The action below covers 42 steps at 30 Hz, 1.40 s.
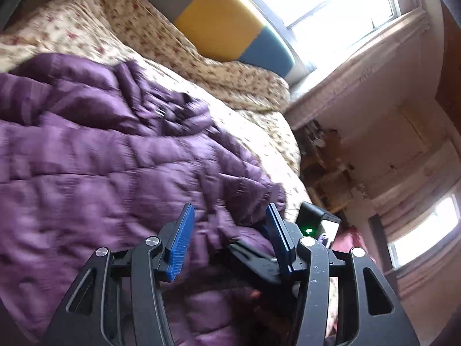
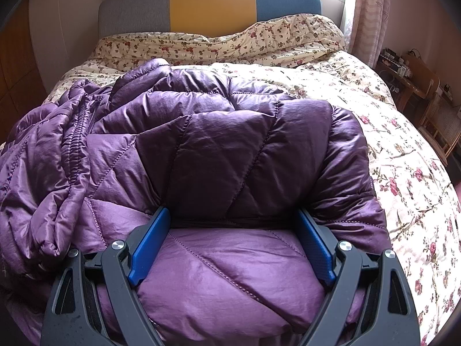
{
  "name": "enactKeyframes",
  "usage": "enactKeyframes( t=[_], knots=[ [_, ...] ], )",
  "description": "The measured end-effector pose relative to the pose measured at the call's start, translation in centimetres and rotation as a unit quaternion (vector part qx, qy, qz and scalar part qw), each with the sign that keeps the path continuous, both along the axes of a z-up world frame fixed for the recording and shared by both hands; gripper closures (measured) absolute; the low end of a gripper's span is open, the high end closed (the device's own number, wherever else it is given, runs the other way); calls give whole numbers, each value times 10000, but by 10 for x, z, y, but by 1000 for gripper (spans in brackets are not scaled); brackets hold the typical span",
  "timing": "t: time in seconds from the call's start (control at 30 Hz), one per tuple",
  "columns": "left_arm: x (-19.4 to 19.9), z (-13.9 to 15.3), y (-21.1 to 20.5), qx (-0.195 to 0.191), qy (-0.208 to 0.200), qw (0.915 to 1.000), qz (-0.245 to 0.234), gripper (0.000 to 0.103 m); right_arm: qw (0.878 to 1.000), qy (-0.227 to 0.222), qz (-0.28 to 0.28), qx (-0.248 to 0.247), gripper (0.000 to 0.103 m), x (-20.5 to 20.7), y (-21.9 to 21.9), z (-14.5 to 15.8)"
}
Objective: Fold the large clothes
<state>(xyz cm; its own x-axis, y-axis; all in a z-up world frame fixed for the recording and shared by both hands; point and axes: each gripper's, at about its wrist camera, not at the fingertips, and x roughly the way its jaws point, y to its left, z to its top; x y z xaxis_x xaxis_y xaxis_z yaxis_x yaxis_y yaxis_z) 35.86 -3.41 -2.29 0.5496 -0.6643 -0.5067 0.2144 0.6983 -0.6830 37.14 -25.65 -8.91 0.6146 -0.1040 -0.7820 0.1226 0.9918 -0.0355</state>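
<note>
While the purple puffer jacket [image 2: 219, 144] lies bunched on the floral quilt [image 2: 403, 173] of the bed, the right gripper [image 2: 232, 216] sits w/ jaws spread wide, fabric bulging between but not pinched. Left gripper [image 1: 229, 212], blurry, stands part-open above the jacket's edge, nothing clamped. Headboard [image 2: 210, 3] behind, grey/yellow/blue.
</note>
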Motion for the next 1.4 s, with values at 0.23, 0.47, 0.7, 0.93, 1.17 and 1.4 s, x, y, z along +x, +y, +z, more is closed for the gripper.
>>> enactKeyframes(
  t=[0.23,0.47,0.7,0.93,1.17,1.4],
  knots=[
    [-30,12,60,468,-227,9966,640,52,9997,-79,-99,207,33,-2,-6,11],
    [-42,12,104,810,-222,9873,1346,52,9819,-471,168,1825,46,-14,-22,46],
    [-60,15,135,813,-268,9811,1738,52,9620,87,1002,2537,48,5,39,47],
    [-64,16,159,924,-315,9765,1923,52,9769,-78,937,1918,97,6,53,51],
    [-53,13,142,1225,-419,9759,1759,52,9953,-237,320,879,97,2,25,52],
    [-19,-5,117,1817,-255,9722,1457,52,9981,-67,-396,464,97,-14,-13,42]
  ],
)
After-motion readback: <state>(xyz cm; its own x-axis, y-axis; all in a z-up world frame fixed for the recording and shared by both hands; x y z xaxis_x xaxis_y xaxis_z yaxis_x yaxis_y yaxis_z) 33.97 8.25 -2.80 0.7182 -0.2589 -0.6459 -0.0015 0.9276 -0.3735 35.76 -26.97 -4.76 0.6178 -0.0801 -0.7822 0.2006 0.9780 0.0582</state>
